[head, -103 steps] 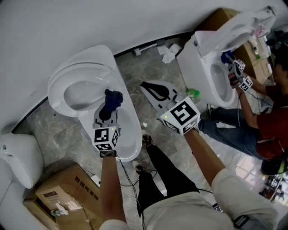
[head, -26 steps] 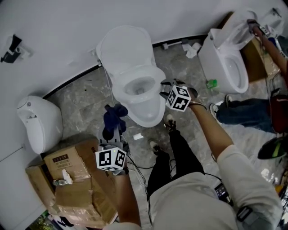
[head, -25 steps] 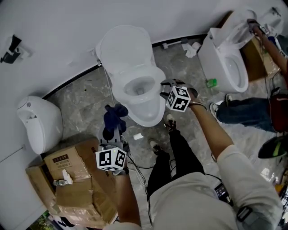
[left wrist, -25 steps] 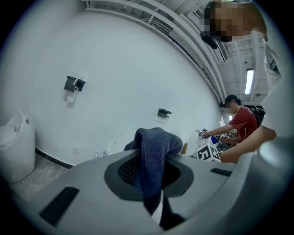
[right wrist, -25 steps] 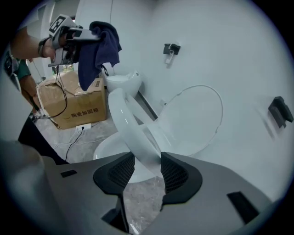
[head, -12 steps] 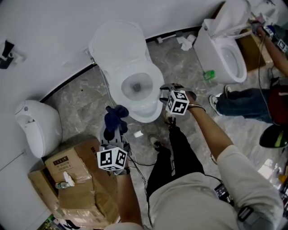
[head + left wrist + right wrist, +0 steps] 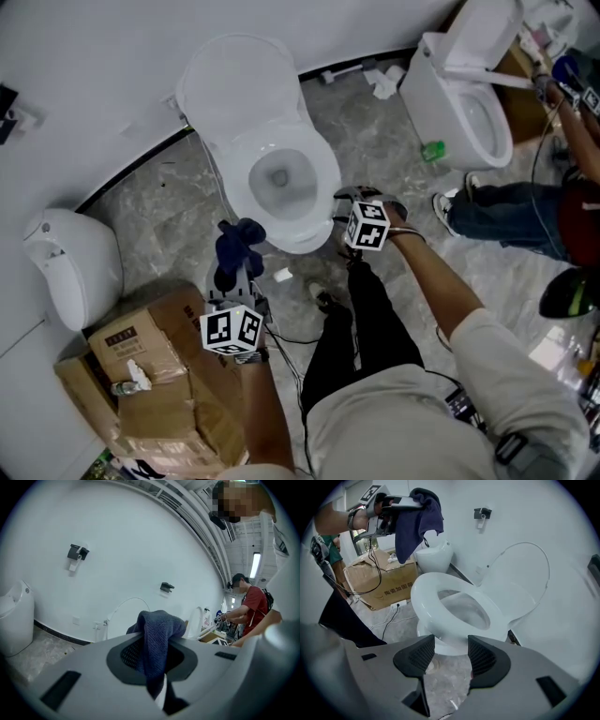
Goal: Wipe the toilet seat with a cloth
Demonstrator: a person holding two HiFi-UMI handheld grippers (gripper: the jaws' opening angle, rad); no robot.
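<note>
A white toilet stands with its seat [image 7: 309,202] down and its lid [image 7: 234,80] raised. My left gripper [image 7: 234,272] is shut on a dark blue cloth [image 7: 238,242], held in front of the bowl and to its left, clear of the seat. The cloth [image 7: 159,637] hangs over the left gripper [image 7: 152,656] in the left gripper view. My right gripper [image 7: 352,199] is beside the bowl's front right; its jaws have just been opening, with nothing between them. The right gripper [image 7: 451,651] looks at the seat [image 7: 425,597] just beyond it, with the lid [image 7: 520,578] behind.
Cardboard boxes [image 7: 141,375] lie at lower left, with a white fixture [image 7: 70,267] beside them. A second toilet [image 7: 464,103] and another person [image 7: 525,220] are at upper right. Cables [image 7: 281,342] trail on the marble floor by my legs. A green bottle [image 7: 432,150] lies near.
The left gripper with the cloth has come off the toilet and sunk in front of it. The right gripper has dropped lower beside the bowl's front. The toilet has drifted up in the head view.
</note>
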